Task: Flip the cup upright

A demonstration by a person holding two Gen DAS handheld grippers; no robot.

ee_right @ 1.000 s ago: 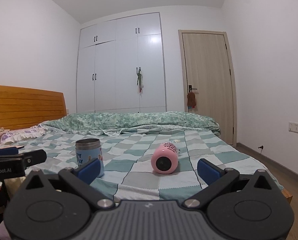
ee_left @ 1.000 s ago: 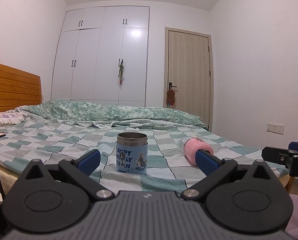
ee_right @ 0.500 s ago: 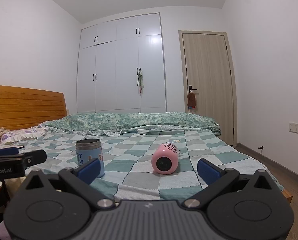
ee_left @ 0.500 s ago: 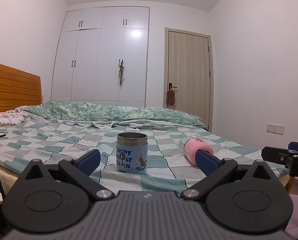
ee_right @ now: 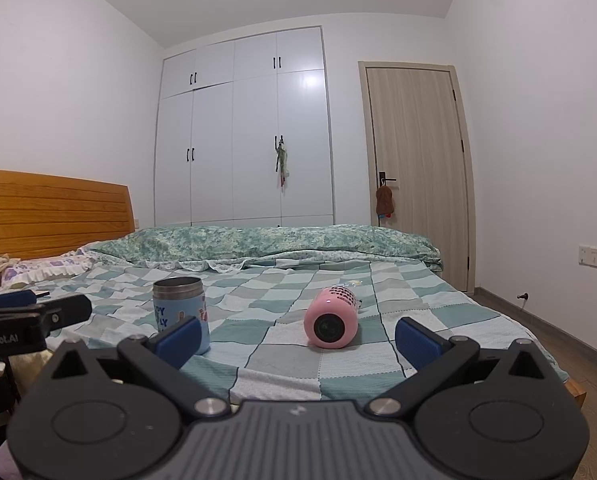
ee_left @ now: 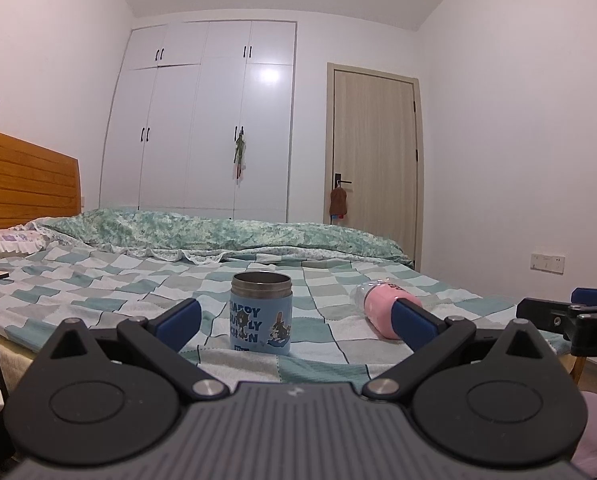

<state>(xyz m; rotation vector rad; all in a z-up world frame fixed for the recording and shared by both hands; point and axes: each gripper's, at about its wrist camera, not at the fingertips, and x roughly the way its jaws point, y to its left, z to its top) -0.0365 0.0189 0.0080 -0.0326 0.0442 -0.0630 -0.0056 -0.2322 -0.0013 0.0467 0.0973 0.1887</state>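
Right now I see two cups on the bed [ee_right: 338, 368], which is covered with a soft checked blanket in green, grey and white. One is a pink cup [ee_right: 331, 317], a smooth rounded cylinder, and it lies on its side. Its long axis runs almost along my right camera's view, so its round dark end faces my right gripper [ee_right: 297, 336]; the other end points toward the wardrobe [ee_right: 242, 128]. To its left stands a blue cup [ee_right: 181, 312] with a metal rim and cartoon print, upright, mouth up, well apart from the pink one.

Both my grippers hang in front of the bed edge and touch nothing. The right gripper has its jaws spread wide, the pink cup between them in the view. The left gripper [ee_left: 294, 320] is also wide apart, with the blue cup between its blue pads.

Behind are a folded green patterned quilt [ee_right: 266, 242], a wooden headboard [ee_right: 54, 212], white glossy wardrobe doors and a pale wooden door [ee_right: 416, 168].
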